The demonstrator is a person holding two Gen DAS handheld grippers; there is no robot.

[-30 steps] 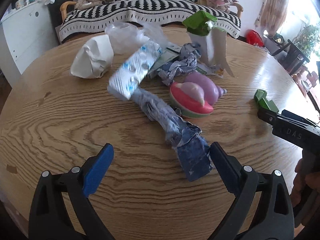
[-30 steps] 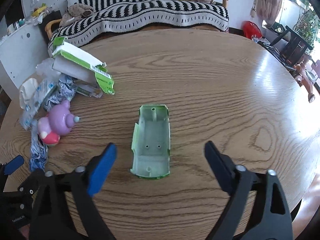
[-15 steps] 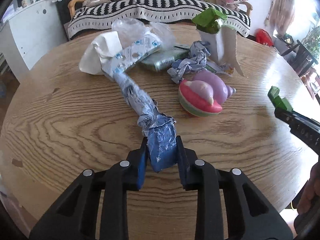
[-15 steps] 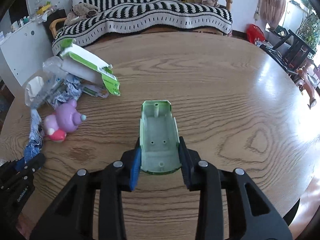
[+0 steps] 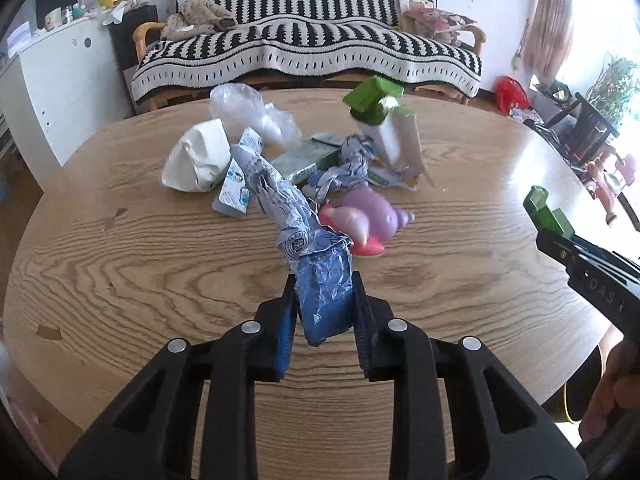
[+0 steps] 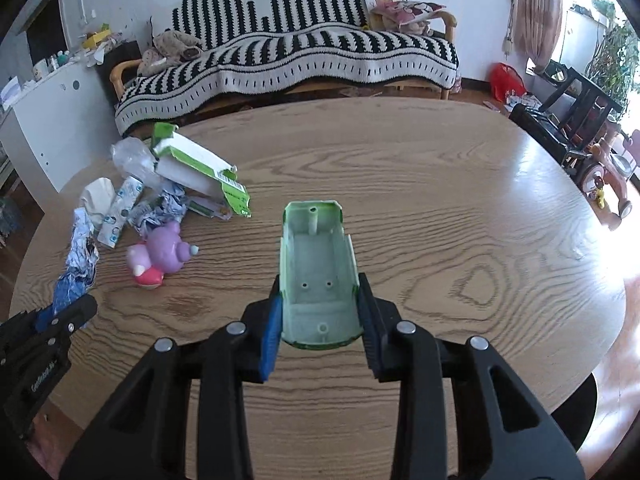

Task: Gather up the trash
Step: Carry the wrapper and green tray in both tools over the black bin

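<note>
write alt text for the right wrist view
The right gripper is shut on a pale green plastic shell over a round wooden table. At left lie a pile of wrappers, a green and white carton and a purple toy, with the left gripper at the edge.

Both wrist views close, low, facing sofa, sharing table
</note>
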